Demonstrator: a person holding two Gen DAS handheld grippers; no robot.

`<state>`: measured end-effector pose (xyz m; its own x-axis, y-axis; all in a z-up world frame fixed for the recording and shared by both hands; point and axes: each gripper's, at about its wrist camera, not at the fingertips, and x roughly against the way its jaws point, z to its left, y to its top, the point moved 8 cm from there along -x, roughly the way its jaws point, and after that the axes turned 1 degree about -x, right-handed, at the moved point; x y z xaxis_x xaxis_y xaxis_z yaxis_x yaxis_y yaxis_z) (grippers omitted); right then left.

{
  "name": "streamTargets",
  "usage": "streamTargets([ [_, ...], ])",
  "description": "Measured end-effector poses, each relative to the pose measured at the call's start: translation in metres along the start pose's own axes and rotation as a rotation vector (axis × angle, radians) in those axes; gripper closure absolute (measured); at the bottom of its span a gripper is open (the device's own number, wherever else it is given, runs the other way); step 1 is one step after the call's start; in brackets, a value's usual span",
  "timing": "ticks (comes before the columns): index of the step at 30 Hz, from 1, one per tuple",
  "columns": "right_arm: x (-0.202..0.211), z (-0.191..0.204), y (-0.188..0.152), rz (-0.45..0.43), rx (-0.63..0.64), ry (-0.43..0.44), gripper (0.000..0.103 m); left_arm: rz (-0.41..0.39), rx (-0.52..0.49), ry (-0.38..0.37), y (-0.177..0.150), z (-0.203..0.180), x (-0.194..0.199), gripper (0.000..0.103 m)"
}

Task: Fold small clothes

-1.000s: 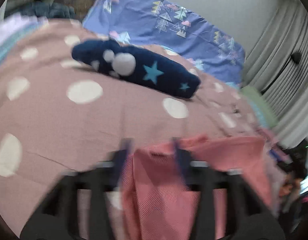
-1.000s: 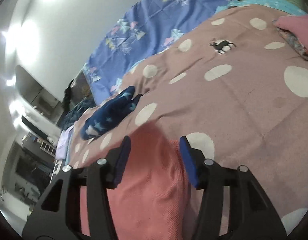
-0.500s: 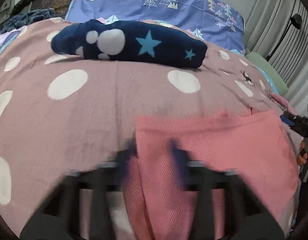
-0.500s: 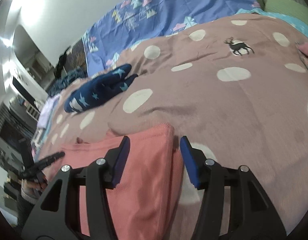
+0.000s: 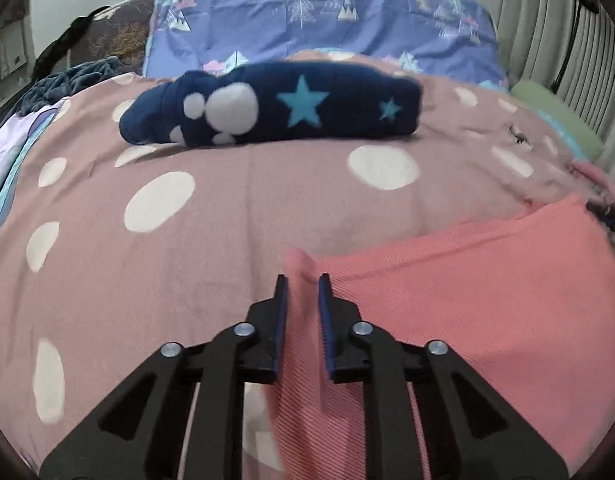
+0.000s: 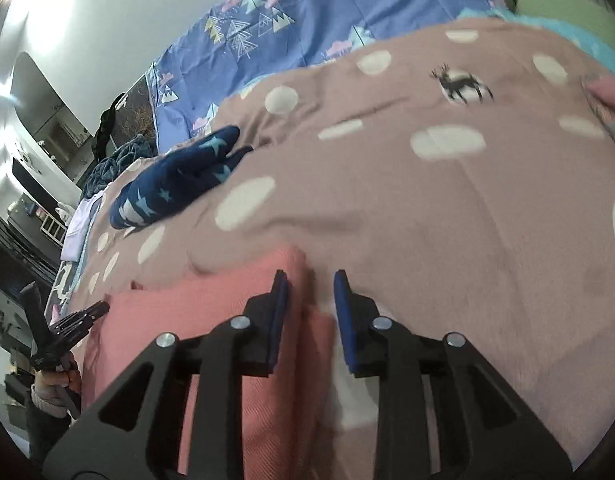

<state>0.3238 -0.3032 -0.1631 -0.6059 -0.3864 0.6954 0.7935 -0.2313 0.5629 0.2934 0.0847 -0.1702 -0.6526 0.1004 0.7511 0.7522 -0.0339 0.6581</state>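
A salmon-pink cloth (image 5: 467,292) lies spread on the pink polka-dot blanket (image 5: 227,220). My left gripper (image 5: 302,280) has its jaws close together around the cloth's left corner, a raised fold between the pads. In the right wrist view the same pink cloth (image 6: 211,320) lies low left, and my right gripper (image 6: 307,276) straddles its right edge with a narrow gap between the jaws. I cannot tell whether either gripper pinches the cloth. The left gripper (image 6: 67,320) also shows there at the far left.
A folded navy garment with stars (image 5: 275,108) lies further back on the blanket; it also shows in the right wrist view (image 6: 175,176). A blue patterned sheet (image 5: 327,12) lies beyond. A green pillow (image 5: 555,120) and curtains are on the right.
The pink cloth has been lowered and laid flat on the blanket. Both grippers' jaws have narrowed around its corners. The left wrist view has steadied and moved to the left corner.
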Motion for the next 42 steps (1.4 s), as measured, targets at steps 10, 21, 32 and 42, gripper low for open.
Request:
streamTargets([
  [10,0.012,-0.018,-0.026,0.048,-0.024,0.191,0.079,0.031,-0.445,-0.481,-0.094,-0.279,0.091,0.050],
  [21,0.013,0.001,-0.035,0.091,0.038,0.327,0.054,0.026,-0.782,-0.266,-0.144,-0.378,0.075,0.038],
  [32,0.011,-0.001,-0.032,0.097,-0.001,0.354,0.054,0.033,-0.765,-0.195,-0.146,-0.375,0.080,0.058],
  [42,0.013,-0.018,-0.024,0.144,-0.240,0.536,0.063,0.040,-0.746,-0.316,-0.151,-0.374,0.092,0.098],
])
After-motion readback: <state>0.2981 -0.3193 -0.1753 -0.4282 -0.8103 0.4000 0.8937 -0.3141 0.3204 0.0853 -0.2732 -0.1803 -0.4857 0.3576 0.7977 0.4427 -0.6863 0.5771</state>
